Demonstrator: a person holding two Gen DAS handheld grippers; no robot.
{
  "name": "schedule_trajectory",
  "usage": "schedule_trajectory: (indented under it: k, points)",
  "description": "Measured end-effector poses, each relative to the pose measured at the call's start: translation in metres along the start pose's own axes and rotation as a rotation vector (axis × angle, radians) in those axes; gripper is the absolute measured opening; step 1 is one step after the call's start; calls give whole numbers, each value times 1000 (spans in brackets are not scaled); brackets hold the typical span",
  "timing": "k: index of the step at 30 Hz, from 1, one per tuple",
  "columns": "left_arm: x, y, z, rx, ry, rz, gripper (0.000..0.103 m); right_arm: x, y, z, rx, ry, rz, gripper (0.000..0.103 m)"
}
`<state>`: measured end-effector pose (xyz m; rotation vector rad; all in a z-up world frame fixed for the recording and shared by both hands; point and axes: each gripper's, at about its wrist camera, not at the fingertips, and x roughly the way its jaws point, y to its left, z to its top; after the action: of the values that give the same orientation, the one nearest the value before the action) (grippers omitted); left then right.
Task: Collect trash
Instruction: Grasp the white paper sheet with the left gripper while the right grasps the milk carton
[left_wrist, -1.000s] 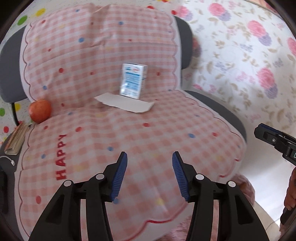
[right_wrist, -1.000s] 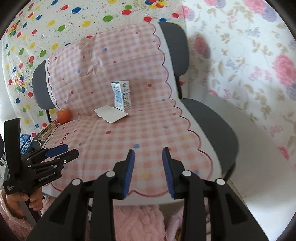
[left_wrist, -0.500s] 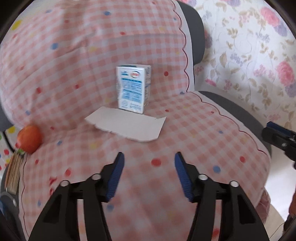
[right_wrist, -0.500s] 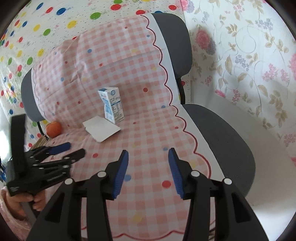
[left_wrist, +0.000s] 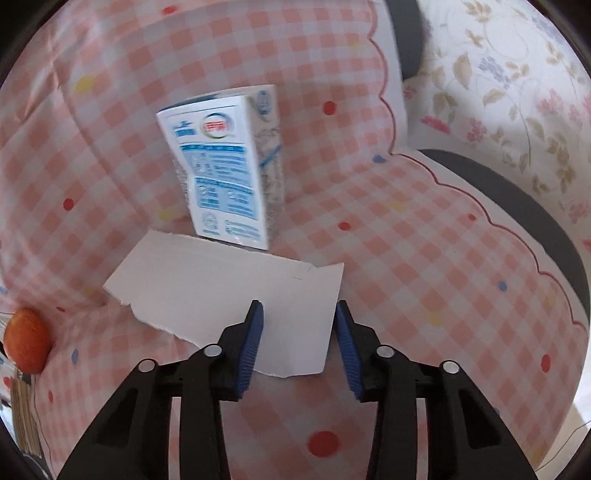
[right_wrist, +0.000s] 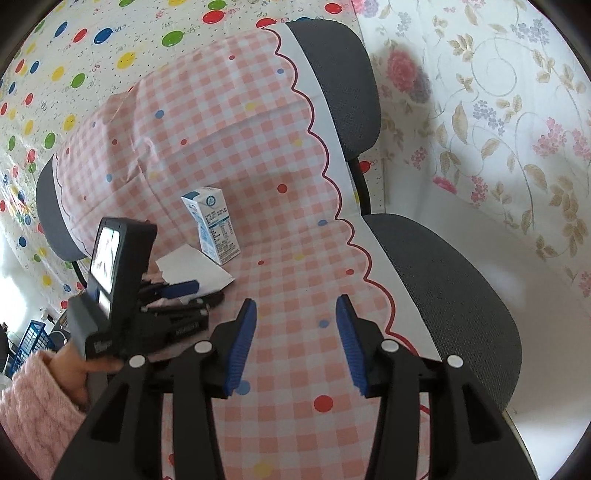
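Observation:
A torn white paper scrap (left_wrist: 225, 291) lies flat on the pink checked chair seat (left_wrist: 424, 280). A white and blue milk carton (left_wrist: 225, 166) stands upright just behind it, against the backrest. My left gripper (left_wrist: 297, 314) is open, its blue-padded tips over the paper's near right corner. In the right wrist view the paper (right_wrist: 192, 266) and carton (right_wrist: 214, 225) sit left of centre, with the left gripper (right_wrist: 199, 293) reaching the paper's front edge. My right gripper (right_wrist: 295, 310) is open and empty above the seat's front.
An orange fruit (left_wrist: 26, 345) rests at the seat's left edge. The grey chair frame (right_wrist: 454, 295) shows on the right. Floral cloth (right_wrist: 498, 129) hangs to the right, polka-dot cloth (right_wrist: 74, 55) behind. A blue basket (right_wrist: 29, 339) stands far left.
My left gripper has moved forward across the seat up to the paper and carton, staying open. My right gripper has moved forward a little and opened wider.

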<state>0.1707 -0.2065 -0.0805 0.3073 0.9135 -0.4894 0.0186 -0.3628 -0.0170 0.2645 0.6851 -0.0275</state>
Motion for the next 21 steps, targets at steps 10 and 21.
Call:
schedule_trajectory:
  k: [10, 21]
  points:
    - [-65, 31, -35, -27, -141, 11, 1, -1, 27, -2, -56, 2, 15, 44]
    - [-173, 109, -59, -300, -419, -197, 0, 21, 82, 4, -129, 28, 72, 44]
